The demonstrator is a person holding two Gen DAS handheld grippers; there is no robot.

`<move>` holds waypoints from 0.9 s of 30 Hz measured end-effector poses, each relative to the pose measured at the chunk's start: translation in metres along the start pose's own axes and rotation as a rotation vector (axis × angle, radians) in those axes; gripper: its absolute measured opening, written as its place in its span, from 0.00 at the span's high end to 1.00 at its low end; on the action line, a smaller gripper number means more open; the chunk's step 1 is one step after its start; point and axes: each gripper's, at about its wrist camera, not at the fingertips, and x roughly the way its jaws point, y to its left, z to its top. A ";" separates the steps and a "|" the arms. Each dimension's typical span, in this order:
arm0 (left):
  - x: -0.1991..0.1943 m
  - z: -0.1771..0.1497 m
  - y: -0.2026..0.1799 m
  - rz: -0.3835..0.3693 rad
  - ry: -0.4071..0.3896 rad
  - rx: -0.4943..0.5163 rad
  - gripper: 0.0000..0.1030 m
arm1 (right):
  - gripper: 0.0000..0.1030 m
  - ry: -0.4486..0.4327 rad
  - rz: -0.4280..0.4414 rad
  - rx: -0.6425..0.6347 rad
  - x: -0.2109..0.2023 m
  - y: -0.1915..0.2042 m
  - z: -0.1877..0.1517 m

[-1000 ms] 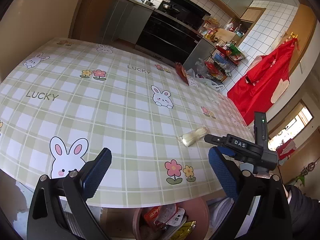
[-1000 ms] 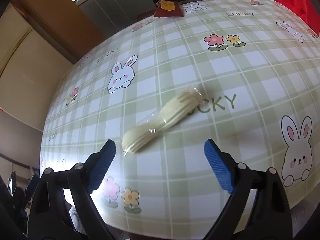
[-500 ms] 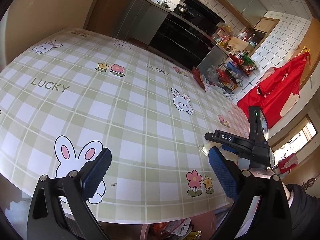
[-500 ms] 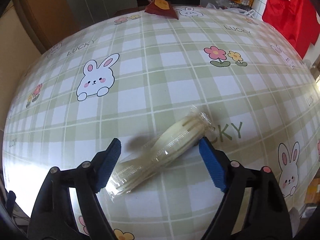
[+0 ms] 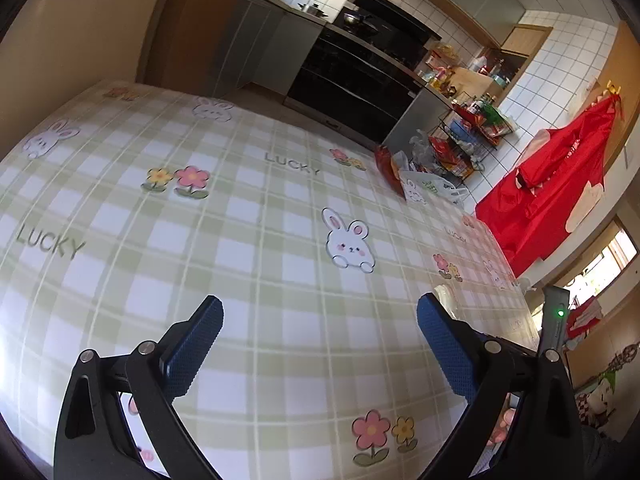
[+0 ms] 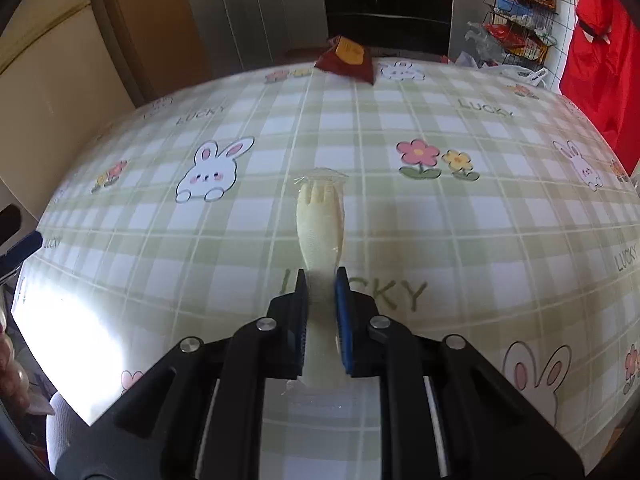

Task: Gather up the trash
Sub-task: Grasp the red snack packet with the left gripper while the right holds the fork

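Right gripper [image 6: 322,280]: we see its blue pads closing on the fork pack [image 6: 321,220], which sits between them, pressed on both sides.
Fork pack: we read it as cream plastic forks in a clear wrapper, tines pointing away from us, handle end running back between the jaws. Its far end lies over the table [image 6: 460,232], just beyond the printed "LUCKY"; we cannot tell whether it touches the cloth.
Left gripper [image 5: 316,320]: our jaws stand wide apart with nothing between them, over the checked cloth near the table's near edge.
Table: covered in a green-and-white check cloth with rabbits, flowers and "LUCKY" lettering.
Red packet [image 6: 347,63]: we see it at the table's far edge, well apart from the fork pack; in the left view it shows as a red shape [image 5: 386,170] at that same far side.
White bag [image 6: 524,74]: lying at the far right corner of the table.
Rack [image 6: 516,12]: wire shelves of packets beyond the table, beside the dark oven front [image 6: 384,12].
Red cloth [image 5: 548,192]: hanging on the wall to the right.
Person: we make out fingertips [image 5: 502,426] under the left gripper's right arm.
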 end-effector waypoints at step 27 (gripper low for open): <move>0.383 0.198 -0.150 0.068 0.181 0.157 0.10 | 0.84 -0.215 0.006 0.247 -0.036 -0.193 0.031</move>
